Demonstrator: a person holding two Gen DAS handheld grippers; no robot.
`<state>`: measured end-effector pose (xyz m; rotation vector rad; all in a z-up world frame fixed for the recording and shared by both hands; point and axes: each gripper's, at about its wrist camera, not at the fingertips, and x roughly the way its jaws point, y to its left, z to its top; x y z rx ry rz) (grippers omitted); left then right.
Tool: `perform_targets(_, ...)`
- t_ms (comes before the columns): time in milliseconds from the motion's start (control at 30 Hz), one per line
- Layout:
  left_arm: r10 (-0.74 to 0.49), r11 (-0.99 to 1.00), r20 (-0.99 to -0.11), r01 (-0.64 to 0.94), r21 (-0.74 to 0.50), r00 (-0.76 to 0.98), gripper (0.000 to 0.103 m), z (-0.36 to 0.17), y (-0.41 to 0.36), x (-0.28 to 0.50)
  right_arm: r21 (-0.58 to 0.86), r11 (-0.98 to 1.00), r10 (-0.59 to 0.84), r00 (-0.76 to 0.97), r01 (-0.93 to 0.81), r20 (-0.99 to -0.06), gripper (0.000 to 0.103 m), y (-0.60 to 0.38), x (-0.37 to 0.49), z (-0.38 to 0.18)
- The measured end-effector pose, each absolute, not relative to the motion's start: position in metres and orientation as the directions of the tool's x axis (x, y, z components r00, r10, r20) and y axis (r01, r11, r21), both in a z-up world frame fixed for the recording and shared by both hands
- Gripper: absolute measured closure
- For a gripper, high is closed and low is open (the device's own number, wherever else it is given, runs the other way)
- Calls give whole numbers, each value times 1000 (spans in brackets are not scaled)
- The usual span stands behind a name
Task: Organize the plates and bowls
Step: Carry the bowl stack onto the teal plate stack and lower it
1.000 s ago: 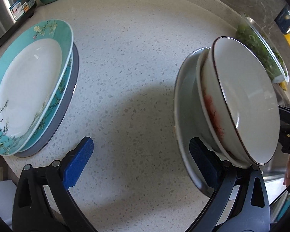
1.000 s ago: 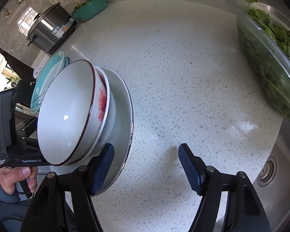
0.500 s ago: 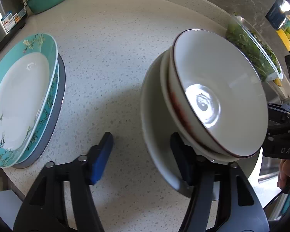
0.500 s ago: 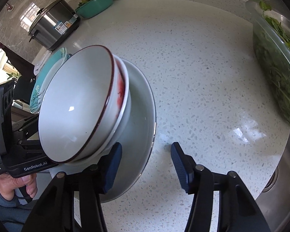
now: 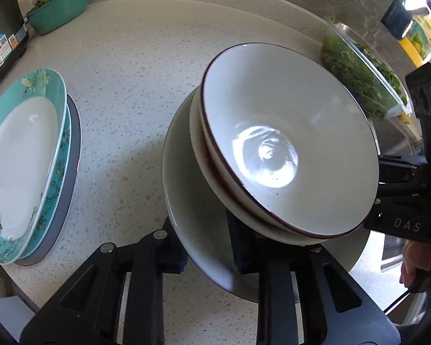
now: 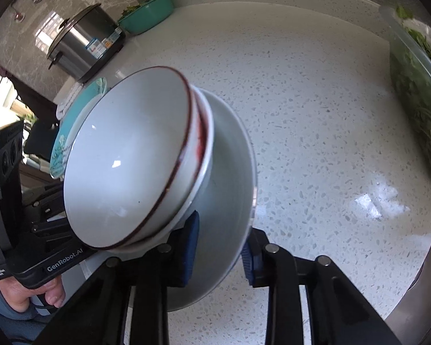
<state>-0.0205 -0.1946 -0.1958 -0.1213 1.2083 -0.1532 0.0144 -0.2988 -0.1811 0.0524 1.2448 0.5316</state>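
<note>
A pale grey-green plate point(image 5: 192, 201) point(image 6: 230, 172) carries two nested white bowls point(image 5: 287, 143) point(image 6: 129, 158) with dark red rims. My left gripper point(image 5: 207, 250) has the plate's near rim between its blue pads, its jaws closing onto it. From the opposite side my right gripper point(image 6: 219, 253) pinches the rim the same way, jaws also closing. Each gripper's black body shows in the other's view. Two teal flowered plates point(image 5: 23, 158) point(image 6: 83, 106) lie stacked on a dark grey one at the counter's left.
A clear tub of greens point(image 5: 365, 86) point(image 6: 416, 100) stands at the right, beside a steel sink point(image 6: 425, 287). A teal basin of greens point(image 5: 60, 5) point(image 6: 146, 14) and a steel rice cooker point(image 6: 83, 43) stand at the far back. The speckled white counter point(image 6: 301, 115) lies between.
Both pairs of jaws have narrowed from wide apart to pinching the grey-green plate's rim. Each gripper has slid in toward the plate, which now fills more of both views.
</note>
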Motion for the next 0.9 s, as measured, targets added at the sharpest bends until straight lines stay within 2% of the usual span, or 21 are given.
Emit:
perform_targets(100,-178,984,-920,61,-167,348,83,-196,-196,-19,362,875,439,214,-322,-872,79,-306,16,-182)
perform_targets(567,-187,982,-921,75,-172,341,87,-193,-194,-21,356,891,425,238,-282,-873,80,-311,5,-178)
perform_targets(900,-183,983,-909,82,-164,375,87,-161,-198,-33,356,886,436,271,-297,-858,79,-312,-9,-150)
